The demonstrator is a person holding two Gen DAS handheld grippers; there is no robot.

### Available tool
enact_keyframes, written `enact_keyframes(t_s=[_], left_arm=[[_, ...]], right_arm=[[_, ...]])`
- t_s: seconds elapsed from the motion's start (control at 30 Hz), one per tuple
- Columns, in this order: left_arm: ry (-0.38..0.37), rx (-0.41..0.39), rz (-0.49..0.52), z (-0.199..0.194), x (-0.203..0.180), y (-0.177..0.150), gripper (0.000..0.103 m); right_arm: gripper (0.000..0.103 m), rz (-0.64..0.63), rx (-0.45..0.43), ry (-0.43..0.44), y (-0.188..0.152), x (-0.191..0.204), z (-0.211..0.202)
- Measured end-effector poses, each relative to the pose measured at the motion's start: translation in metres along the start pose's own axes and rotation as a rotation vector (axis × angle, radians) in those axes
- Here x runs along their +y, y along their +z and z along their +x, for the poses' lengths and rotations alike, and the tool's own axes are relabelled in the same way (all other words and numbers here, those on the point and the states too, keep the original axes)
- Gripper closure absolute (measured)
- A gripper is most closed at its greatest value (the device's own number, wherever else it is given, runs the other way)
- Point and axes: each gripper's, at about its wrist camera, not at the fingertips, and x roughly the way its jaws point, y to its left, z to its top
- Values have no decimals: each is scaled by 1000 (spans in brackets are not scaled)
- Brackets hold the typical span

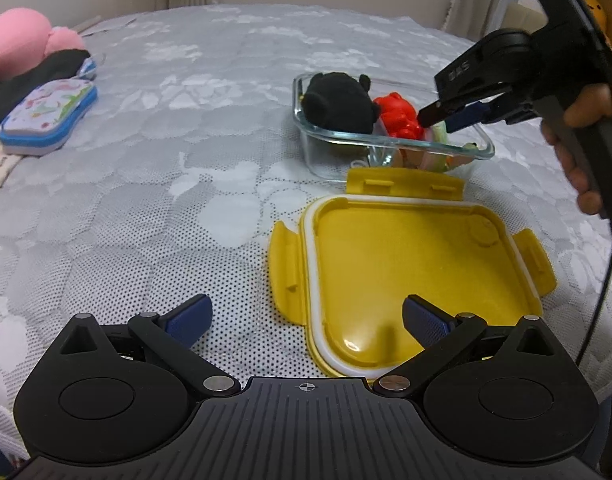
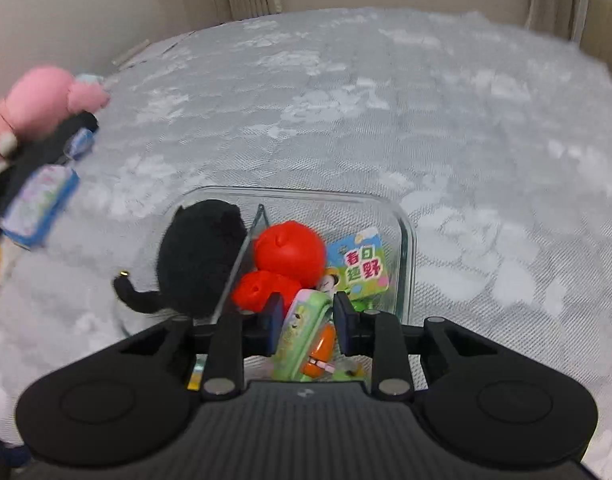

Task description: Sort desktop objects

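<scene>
Blue-padded left gripper (image 1: pixel 304 322) gapes wide, holding nothing, over the yellow lid (image 1: pixel 409 276) at lower centre. Right gripper (image 2: pixel 309 326), partly open, straddles a green card pack (image 2: pixel 302 332) inside the glass container (image 2: pixel 405 224) without visibly clamping it. Judged light and slick; pinch its flat faces.

I am seeing the clear glass container (image 1: pixel 389 142) sitting on the lace-covered tabletop (image 1: pixel 226 128), with the yellow snap-lock lid (image 1: pixel 401 268) lying just before it. The black plush toy (image 2: pixel 202 256) is resting inside at left, the red plastic toy (image 2: pixel 286 264) beside it at right. The blue-edged zip pouch (image 1: pixel 46 120) is lying far left.
</scene>
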Motion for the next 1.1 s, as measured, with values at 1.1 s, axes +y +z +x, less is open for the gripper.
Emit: enact_keyframes(t_s=[1.1], left_arm=[[57,-114,176,-7,-51,54,0]], right_arm=[[77,125,-110,89,-30,-21,7]])
